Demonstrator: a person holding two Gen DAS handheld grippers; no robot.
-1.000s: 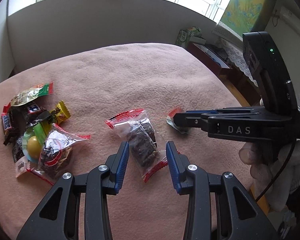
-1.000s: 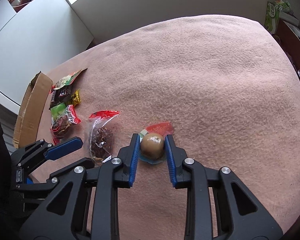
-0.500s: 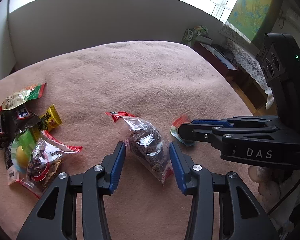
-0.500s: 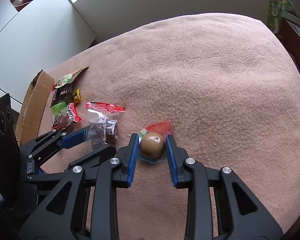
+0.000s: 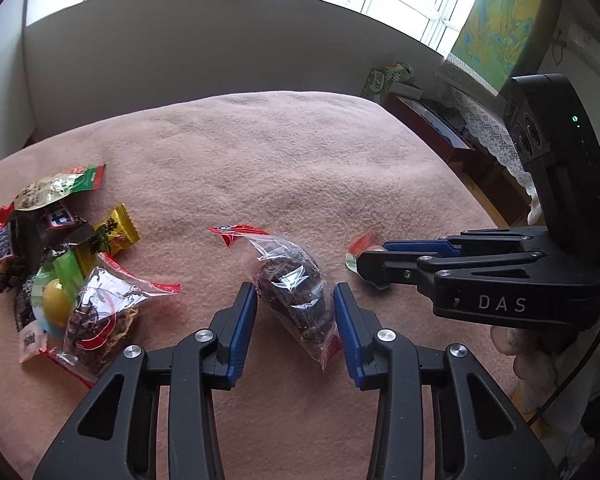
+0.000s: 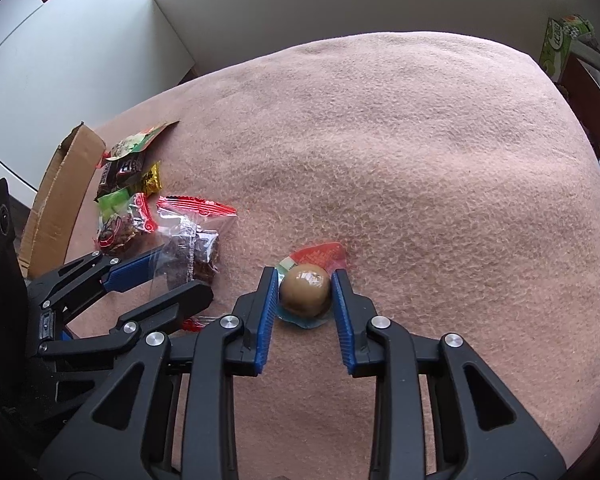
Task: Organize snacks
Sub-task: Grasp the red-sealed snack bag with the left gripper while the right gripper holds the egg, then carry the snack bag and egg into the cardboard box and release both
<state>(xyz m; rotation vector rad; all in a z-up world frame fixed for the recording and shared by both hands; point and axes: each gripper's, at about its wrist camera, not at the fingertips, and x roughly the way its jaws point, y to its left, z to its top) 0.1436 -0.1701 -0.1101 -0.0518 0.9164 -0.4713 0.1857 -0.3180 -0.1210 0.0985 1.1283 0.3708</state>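
A clear bag of dark snack with red ends (image 5: pixel 292 280) stands bunched and tilted between the blue pads of my left gripper (image 5: pixel 294 289). Those jaws are closing and both pads touch the bag. The right wrist view shows the same bag (image 6: pixel 192 248) inside my left gripper (image 6: pixel 182 276). My right gripper (image 6: pixel 305 276) is shut on a round brown snack in a clear pack with a red tab (image 6: pixel 305 296), resting on the pink blanket (image 6: pixel 420 160). From the left wrist, my right gripper (image 5: pixel 370 256) hides all but the red tab (image 5: pixel 360 242).
A pile of several wrapped snacks (image 5: pixel 60 264) lies at the blanket's left, seen again as the pile (image 6: pixel 120 200) beside an open cardboard box (image 6: pixel 56 200). A person's hand (image 5: pixel 532 360) holds the right gripper. Furniture and a green carton (image 5: pixel 384 80) stand beyond the right edge.
The clear bag lay flat a second ago and now stands bunched between the left pads, which widened and then narrowed on it. The right gripper stays on the brown snack.
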